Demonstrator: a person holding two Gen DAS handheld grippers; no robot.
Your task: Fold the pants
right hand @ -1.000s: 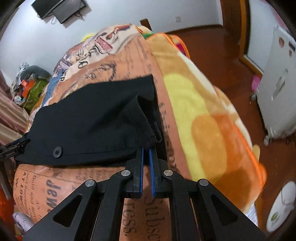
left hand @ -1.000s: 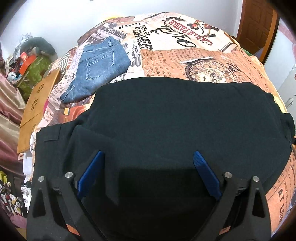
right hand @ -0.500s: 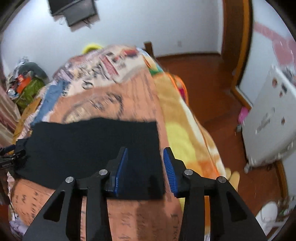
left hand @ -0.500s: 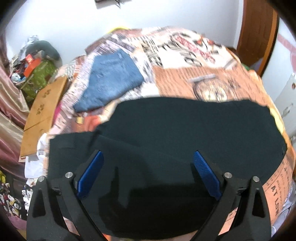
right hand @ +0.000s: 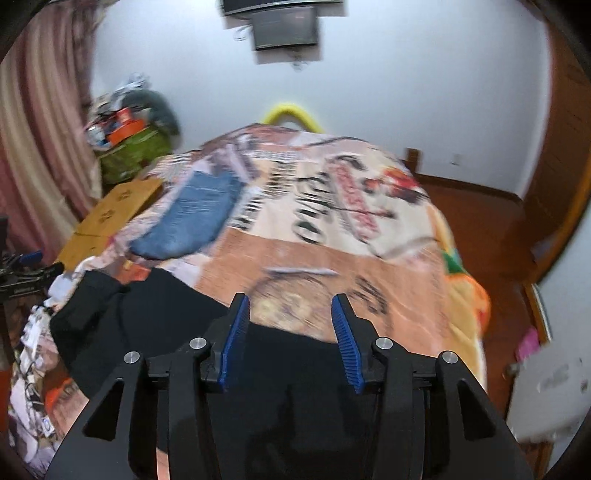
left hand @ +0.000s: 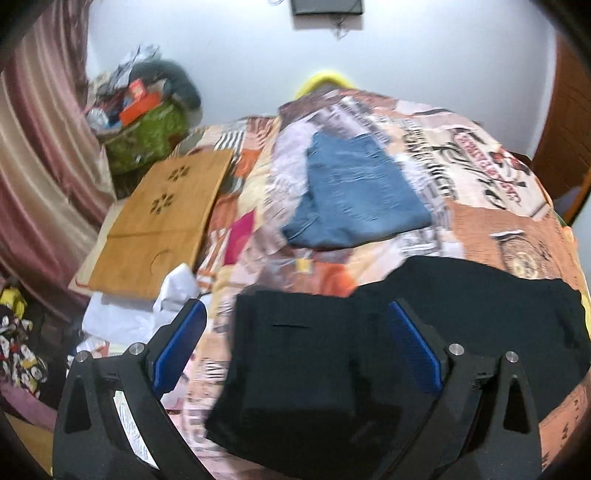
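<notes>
Printed bedspread (left hand: 491, 206) carries black pants (left hand: 461, 317) near its front edge, folded jeans (left hand: 354, 199) well beyond. Left gripper (left hand: 295, 350) gapes wide above them; right gripper (right hand: 291, 336) is opening, nothing between its pads

Pants (left hand: 424, 332) lie flat on the bed (left hand: 491, 206), at its near edge, spread from left to right. Folded jeans (left hand: 354, 199) lie on the bed behind the pants, apart from them, toward the bed's left half. Wooden board (left hand: 162, 221) sits left of the bed, beside the jeans. Pile of bags and boxes (left hand: 144, 122) stands behind the board, against the wall. Curtain (left hand: 40, 158) hangs at far left. Screen (right hand: 286, 27) is mounted on the wall behind the bed. Left hand-held gripper (left hand: 295, 347) hangs above the pants' left end; right hand-held gripper (right hand: 291, 336) above the pants' right part, jaws opening, nothing between them
</notes>
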